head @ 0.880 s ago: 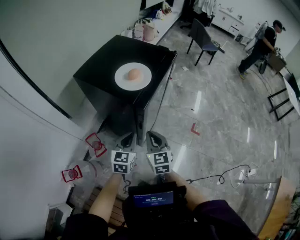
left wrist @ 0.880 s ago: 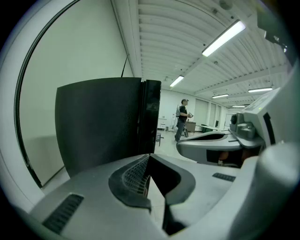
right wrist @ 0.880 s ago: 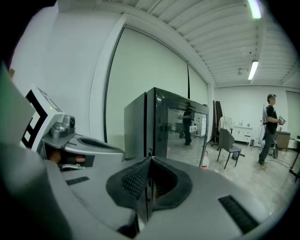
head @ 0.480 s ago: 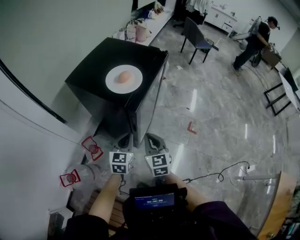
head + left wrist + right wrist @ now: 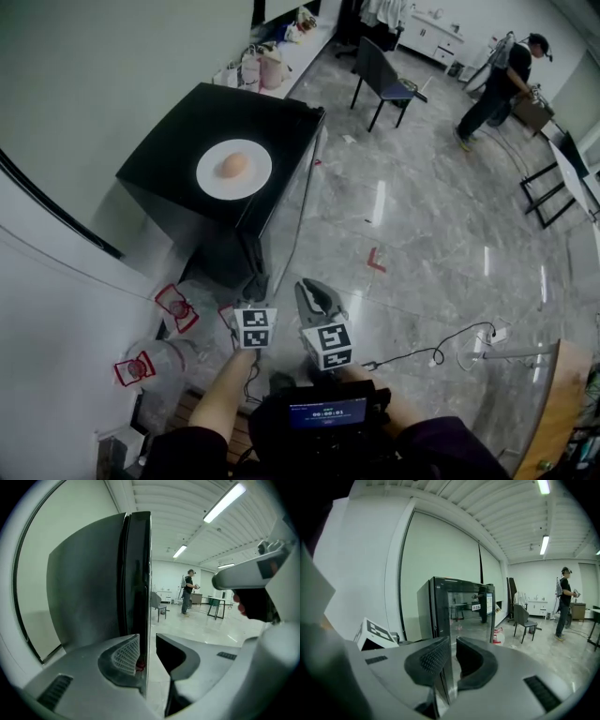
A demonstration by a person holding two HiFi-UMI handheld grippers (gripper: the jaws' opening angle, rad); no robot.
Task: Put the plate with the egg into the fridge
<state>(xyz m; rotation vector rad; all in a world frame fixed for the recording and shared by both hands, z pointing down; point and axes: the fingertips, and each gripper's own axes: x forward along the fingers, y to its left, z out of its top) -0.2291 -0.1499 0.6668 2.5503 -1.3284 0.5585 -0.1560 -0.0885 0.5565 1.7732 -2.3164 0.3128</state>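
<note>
1. Here's the low black fridge with its glass front, standing on the glossy grey floor by the left wall. On its top sits the round white plate, roughly in the middle.
2. The single brownish egg lies loose at the centre of that plate. Both are well apart from either tool, so the task's thing is untouched and not yet in the fridge.
3. Left gripper is low at the fridge's near front corner. Its fingers stand apart, astride the dark edge of the fridge door. The ribbed left pad is right at the edge and a slim gap shows on the right side, so I don't read a firm clamp.
4. Right gripper hangs just right of the left one and nearer the person. Its fingers are drawn together to a mere slit, with nothing between them.
5. The step in hand looks like opening the door, which appears closed from the right gripper view.
6. On handling, the plate should be stiff and light, but its rim is smooth and likely slippery. The egg is fragile and free to roll.
7. My call is to pinch the plate's near rim, clear of the egg, and keep it dead level throughout.
</note>
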